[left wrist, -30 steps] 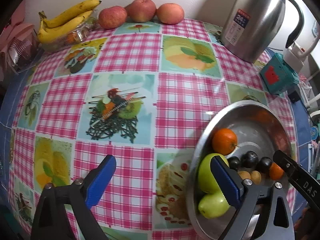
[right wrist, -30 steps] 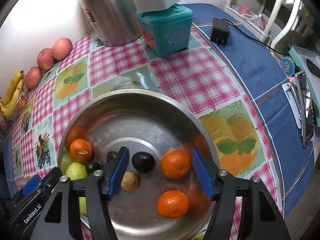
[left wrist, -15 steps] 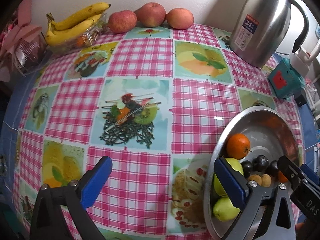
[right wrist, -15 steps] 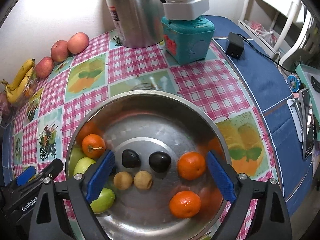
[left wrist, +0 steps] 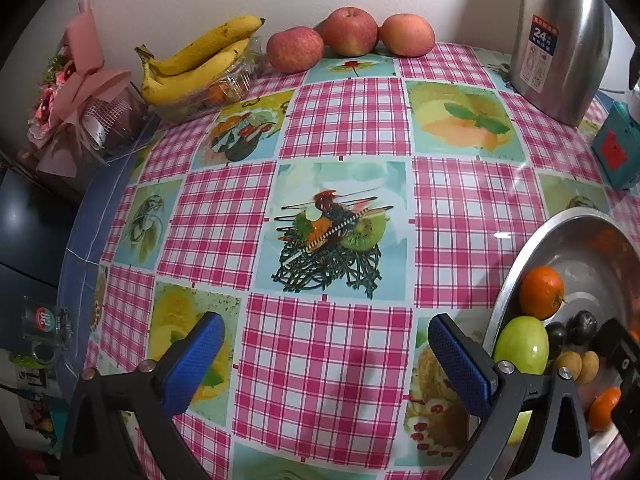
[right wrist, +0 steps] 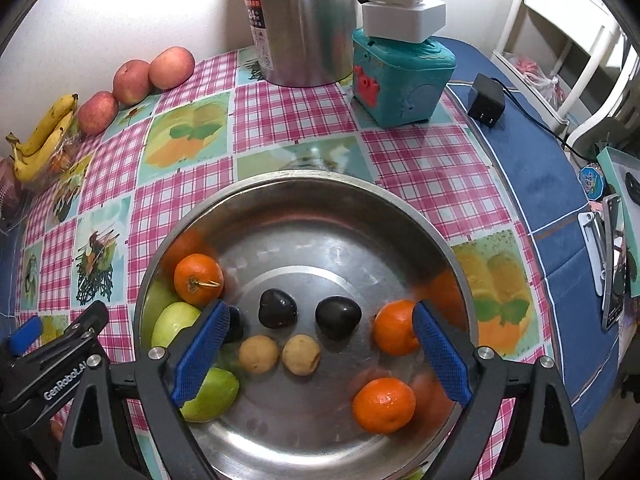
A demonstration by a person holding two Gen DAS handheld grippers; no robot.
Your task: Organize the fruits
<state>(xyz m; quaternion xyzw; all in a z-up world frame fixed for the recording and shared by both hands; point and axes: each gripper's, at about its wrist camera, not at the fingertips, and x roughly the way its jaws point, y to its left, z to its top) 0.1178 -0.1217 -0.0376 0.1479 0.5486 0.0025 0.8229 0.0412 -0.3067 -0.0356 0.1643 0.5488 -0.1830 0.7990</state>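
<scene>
My right claw point(right wrist: 320, 350) hangs over a steel bowl point(right wrist: 404, 210), its blue jaws spread wide and gripping nothing. They have just been opening, and two small tan fruits point(right wrist: 280, 354) lie side by side in the gap below, untouched. Just beyond those sit two dark plums point(right wrist: 308, 314). An orange point(right wrist: 394, 334) rests against the inner face of my right jaw; a second orange point(right wrist: 384, 404) lies nearer me. On the bowl's left side two green apples point(right wrist: 174, 322) crowd together, with a stemmed orange point(right wrist: 198, 280) behind them.

My left claw point(left wrist: 326, 360) is also wide open and empty, its jaws having just been opening, above bare pink checked tablecloth point(left wrist: 328, 128) just left of the bowl.

Farther back, against the wall, three red apples point(left wrist: 350, 40) sit in a row. A bunch of bananas point(left wrist: 196, 66) rests on a clear plastic box to their left. A steel jug point(right wrist: 298, 20) and a teal box point(right wrist: 400, 76) stand behind the bowl.
</scene>
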